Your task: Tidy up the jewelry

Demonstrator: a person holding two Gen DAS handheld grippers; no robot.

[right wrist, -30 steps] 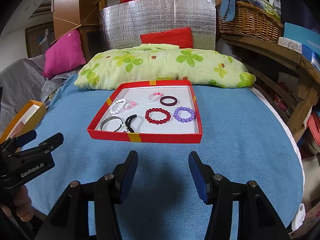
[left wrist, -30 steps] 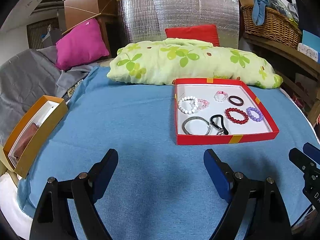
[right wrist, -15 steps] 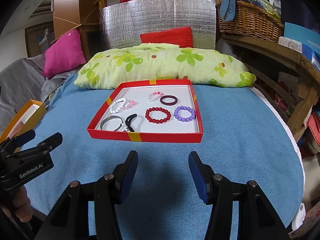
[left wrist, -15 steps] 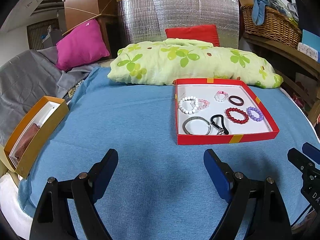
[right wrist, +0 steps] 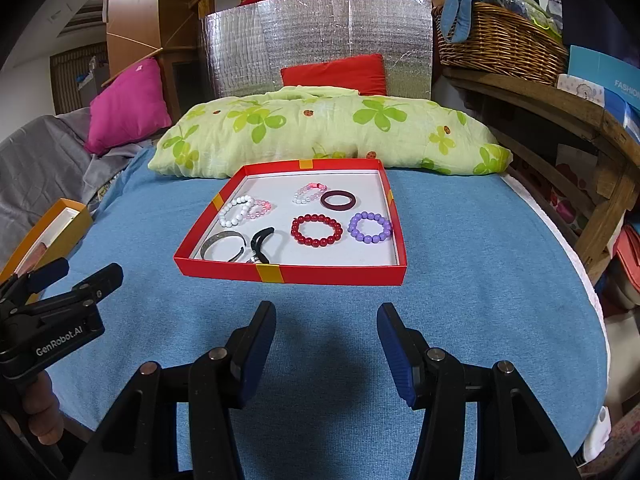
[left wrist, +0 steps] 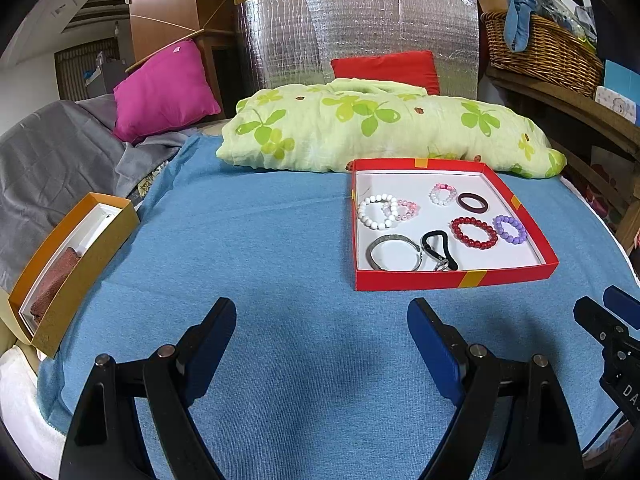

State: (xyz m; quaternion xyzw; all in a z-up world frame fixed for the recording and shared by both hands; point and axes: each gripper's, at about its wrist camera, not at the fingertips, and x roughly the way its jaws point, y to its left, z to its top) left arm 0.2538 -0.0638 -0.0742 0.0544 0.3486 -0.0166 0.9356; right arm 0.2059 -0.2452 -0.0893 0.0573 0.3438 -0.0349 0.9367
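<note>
— What is sitting on the blue cloth (left wrist: 280, 240) right now?

— A red tray (right wrist: 304, 274) is lying flat in front of the green leaf-print pillow (right wrist: 320, 128), and the jewelry is resting inside it. A white bead bracelet (right wrist: 236, 210) is touching a pink one (right wrist: 262, 209) at the left, with another pink-and-white one (right wrist: 306, 194) sitting toward the back beside a dark maroon bangle (right wrist: 338, 200).

— And nearer the front?

— A red bead bracelet (right wrist: 316, 230) and a purple bead bracelet (right wrist: 370, 227) are lying side by side, while a silver cuff (right wrist: 222, 245) and a black loop (right wrist: 262, 242) are sitting by the near wall.

— What are the claws doing?

— Both are hanging over bare cloth, short of the tray. The left gripper (left wrist: 322, 322) is gaping wide with nothing between its blue pads. The right gripper (right wrist: 326, 328) is spreading about halfway, also gripping nothing.

— Anything else?

— An orange box (left wrist: 76, 258) is sitting at the left edge, well apart from the tray.
</note>
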